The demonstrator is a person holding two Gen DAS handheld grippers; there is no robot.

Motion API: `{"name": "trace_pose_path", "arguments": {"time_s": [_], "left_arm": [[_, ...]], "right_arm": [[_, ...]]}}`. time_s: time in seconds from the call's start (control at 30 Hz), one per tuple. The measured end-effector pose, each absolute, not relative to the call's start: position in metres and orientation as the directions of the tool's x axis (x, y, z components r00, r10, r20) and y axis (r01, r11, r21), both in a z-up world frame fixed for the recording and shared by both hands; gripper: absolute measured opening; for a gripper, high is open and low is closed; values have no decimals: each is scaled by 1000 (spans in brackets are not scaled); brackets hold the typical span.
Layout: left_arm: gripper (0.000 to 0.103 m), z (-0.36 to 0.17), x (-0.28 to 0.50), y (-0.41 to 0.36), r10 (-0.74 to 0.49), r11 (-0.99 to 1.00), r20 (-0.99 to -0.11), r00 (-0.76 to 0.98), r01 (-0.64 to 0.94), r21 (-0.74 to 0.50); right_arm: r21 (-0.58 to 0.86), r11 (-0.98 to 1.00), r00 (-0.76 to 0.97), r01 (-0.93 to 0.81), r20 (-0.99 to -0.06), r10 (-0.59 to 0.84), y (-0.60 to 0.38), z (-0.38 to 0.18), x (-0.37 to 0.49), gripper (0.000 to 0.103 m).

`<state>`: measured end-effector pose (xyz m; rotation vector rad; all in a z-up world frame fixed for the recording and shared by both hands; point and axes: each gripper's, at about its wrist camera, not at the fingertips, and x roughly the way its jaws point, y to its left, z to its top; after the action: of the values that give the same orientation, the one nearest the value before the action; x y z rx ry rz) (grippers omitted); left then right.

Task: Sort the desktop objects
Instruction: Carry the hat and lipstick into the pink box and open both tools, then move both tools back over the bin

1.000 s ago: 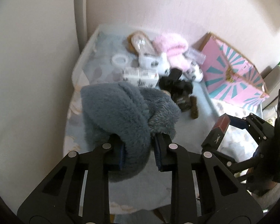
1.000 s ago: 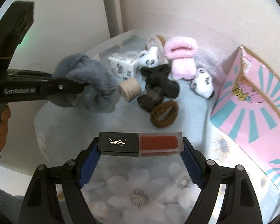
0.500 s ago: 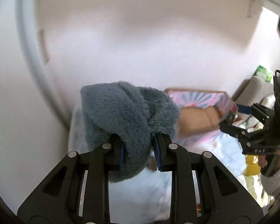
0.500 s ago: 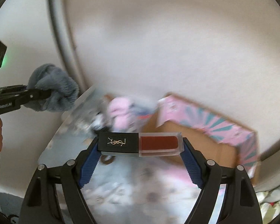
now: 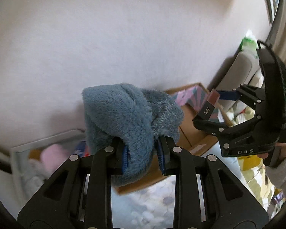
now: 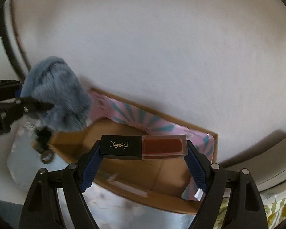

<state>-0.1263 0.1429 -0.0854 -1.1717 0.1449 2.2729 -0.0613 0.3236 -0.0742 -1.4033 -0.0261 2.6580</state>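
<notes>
My left gripper (image 5: 143, 157) is shut on a fluffy blue-grey plush item (image 5: 129, 118) and holds it in the air beside the open cardboard box (image 5: 192, 133). The plush also shows in the right wrist view (image 6: 57, 99). My right gripper (image 6: 143, 152) is shut on a lip gloss tube (image 6: 143, 147) with a black cap and red body, held crosswise above the open box (image 6: 124, 164), which has a pink and teal patterned wall. The right gripper and tube (image 5: 209, 106) show at the right of the left wrist view.
A pink fluffy item (image 5: 51, 154) and other small objects lie on the table at the lower left, blurred. A dark hair tie (image 6: 45, 154) lies left of the box. A grey sofa (image 5: 238, 72) stands behind the box. A pale wall fills the background.
Both grippers have lifted off the table and swung right toward the open box, each still holding its object. The table clutter has dropped out of the middle of both views.
</notes>
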Motion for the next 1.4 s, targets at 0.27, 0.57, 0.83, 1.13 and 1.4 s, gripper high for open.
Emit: {"name": "trace_pose_path", "arguments": {"time_s": [0.27, 0.57, 0.83, 1.13, 1.4], "left_arm": [[22, -119, -146, 168, 395, -842, -824, -407, -520, -147], [103, -119, -148, 164, 354, -878, -830, -431, -459, -136], [103, -83, -141, 141, 322, -902, -804, -499, -419, -101], [103, -23, -117, 92, 294, -922, -756, -585, -382, -64], [103, 19, -95, 53, 256, -936, -719, -646, -350, -19]], "right_arm": [[-38, -992, -500, -121, -861, 94, 348, -117, -70, 80], [-52, -992, -448, -116, -889, 99, 359, -130, -82, 88], [-4, -982, -512, -188, -853, 102, 368, -104, -72, 103], [50, -976, -595, -213, -799, 89, 367, -58, -59, 103], [-12, -978, -650, -206, -745, 146, 330, -7, -46, 103]]}}
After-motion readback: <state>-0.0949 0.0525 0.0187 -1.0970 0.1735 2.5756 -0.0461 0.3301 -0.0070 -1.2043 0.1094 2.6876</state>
